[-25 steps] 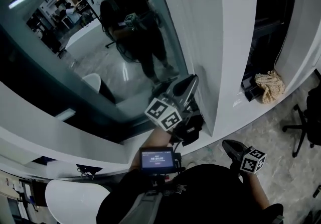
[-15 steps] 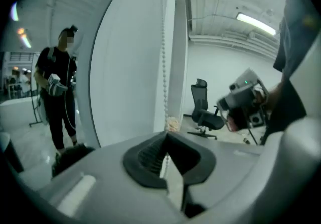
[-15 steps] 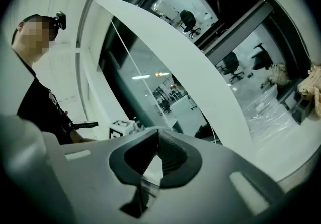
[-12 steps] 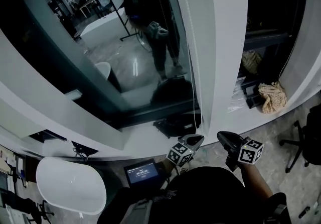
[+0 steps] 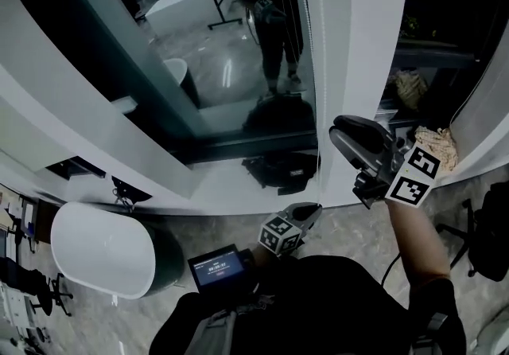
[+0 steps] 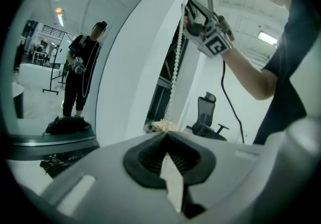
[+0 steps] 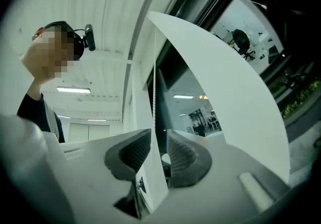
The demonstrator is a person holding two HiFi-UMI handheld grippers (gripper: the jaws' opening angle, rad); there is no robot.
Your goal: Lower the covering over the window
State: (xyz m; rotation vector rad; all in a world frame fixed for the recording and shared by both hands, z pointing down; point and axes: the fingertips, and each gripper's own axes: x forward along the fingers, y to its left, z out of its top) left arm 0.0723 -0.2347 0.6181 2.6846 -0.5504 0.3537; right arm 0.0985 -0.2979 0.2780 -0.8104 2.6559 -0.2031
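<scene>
The covering itself shows in no view. Judging by the bare glass of the window [image 5: 231,67], it sits rolled up above the frames. What works it is the bead cord [image 6: 176,62], which hangs along the window's right edge just beside the white pillar [image 5: 358,43]. The cord's long axis runs near plumb, from top down toward the sill. It looks light, limp and thin. Its beads give ridged pads something to bite on, though a slack pinch would likely slip. It is best taken crosswise, squarely in the pads and high up to allow a long downward draw, then pulled along its own line, not sideways. The right tongs [image 5: 338,134] are raised and their jaws have just been opening; the cord stands between the pads without being pressed. The left tongs [image 5: 312,208], low near the sill, are closed, with the cord running down to their tips and seemingly pinched there.
</scene>
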